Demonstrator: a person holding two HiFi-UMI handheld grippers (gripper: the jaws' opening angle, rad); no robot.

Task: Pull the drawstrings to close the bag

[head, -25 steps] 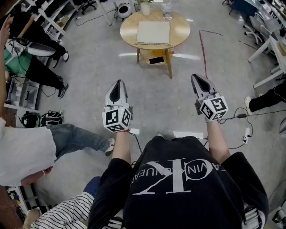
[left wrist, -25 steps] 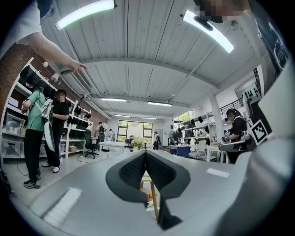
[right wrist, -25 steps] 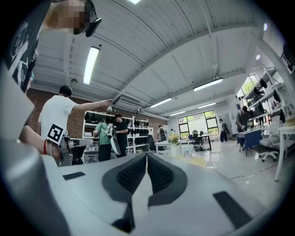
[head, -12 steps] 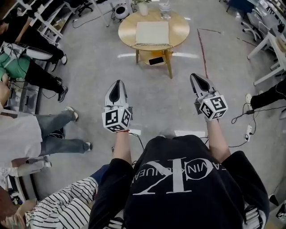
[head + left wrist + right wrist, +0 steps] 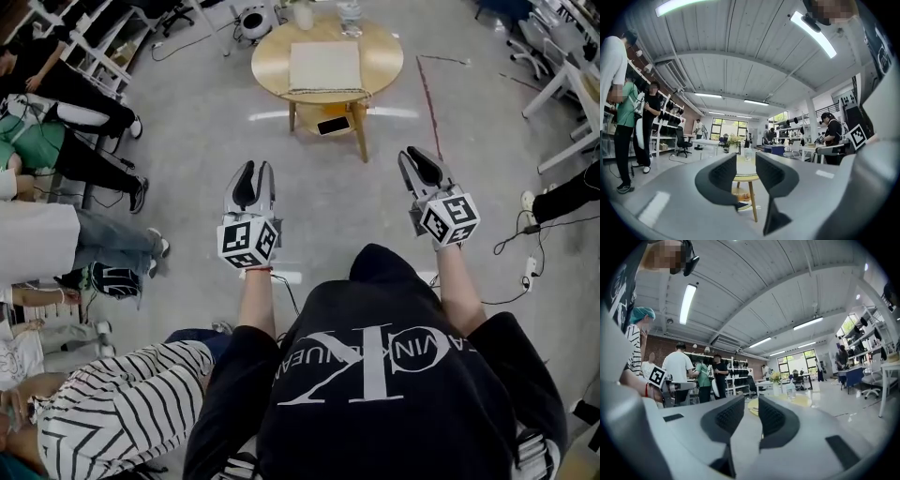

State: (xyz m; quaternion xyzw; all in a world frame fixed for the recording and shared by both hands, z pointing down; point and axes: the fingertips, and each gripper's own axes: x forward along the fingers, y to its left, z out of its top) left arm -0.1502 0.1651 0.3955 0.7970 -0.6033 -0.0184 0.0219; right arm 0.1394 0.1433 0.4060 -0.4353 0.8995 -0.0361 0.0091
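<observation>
Cream bag point(image 5: 323, 66) is seen flat on the round table point(image 5: 386, 54), well ahead, between left gripper point(image 5: 255, 171) and right gripper point(image 5: 413, 156); both sets of jaws are being opened, empty.

One round wooden table point(image 5: 385, 58), one cream bag point(image 5: 323, 66), one phone point(image 5: 333, 125), one clear bottle point(image 5: 349, 11), one white vase point(image 5: 303, 15)

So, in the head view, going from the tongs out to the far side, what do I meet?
The left tongs and right tongs, level, both opening with nothing between them → phone under the round table → cream bag on it → clear bottle.
</observation>
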